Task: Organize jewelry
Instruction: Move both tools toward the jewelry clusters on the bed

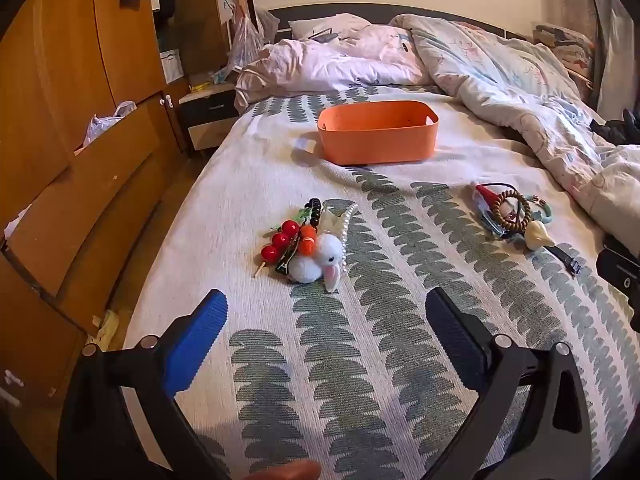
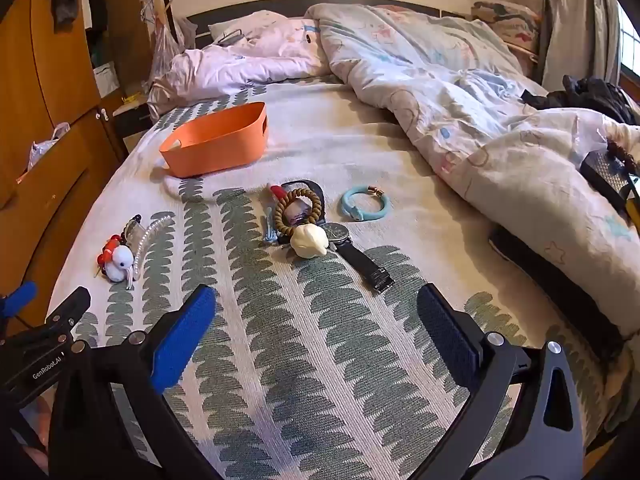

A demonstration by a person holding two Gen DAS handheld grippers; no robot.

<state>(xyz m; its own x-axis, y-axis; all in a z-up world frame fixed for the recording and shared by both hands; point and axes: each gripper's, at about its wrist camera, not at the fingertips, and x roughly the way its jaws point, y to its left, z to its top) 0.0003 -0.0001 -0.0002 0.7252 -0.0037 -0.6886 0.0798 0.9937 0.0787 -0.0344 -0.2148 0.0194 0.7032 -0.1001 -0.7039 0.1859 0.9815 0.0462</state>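
Note:
An orange bin (image 1: 378, 132) (image 2: 218, 142) stands on the bed beyond two heaps of jewelry. The left heap holds a white plush bunny (image 1: 320, 262) (image 2: 120, 260), red beads (image 1: 280, 240), a pearl clip (image 1: 348, 236) and black beads. The right heap holds a wooden bead bracelet (image 2: 298, 210) (image 1: 512, 210), a cream shell-like charm (image 2: 309, 241), a black watch (image 2: 352, 252) and a teal bracelet (image 2: 365, 203). My left gripper (image 1: 326, 324) hangs open, short of the bunny heap. My right gripper (image 2: 316, 320) hangs open, short of the watch. Neither holds anything.
A rumpled duvet (image 2: 460, 92) covers the far and right part of the bed. Wooden wardrobe doors (image 1: 60, 140) and a nightstand (image 1: 208, 116) stand to the left. A dark object (image 2: 608, 176) lies on the duvet at the right edge.

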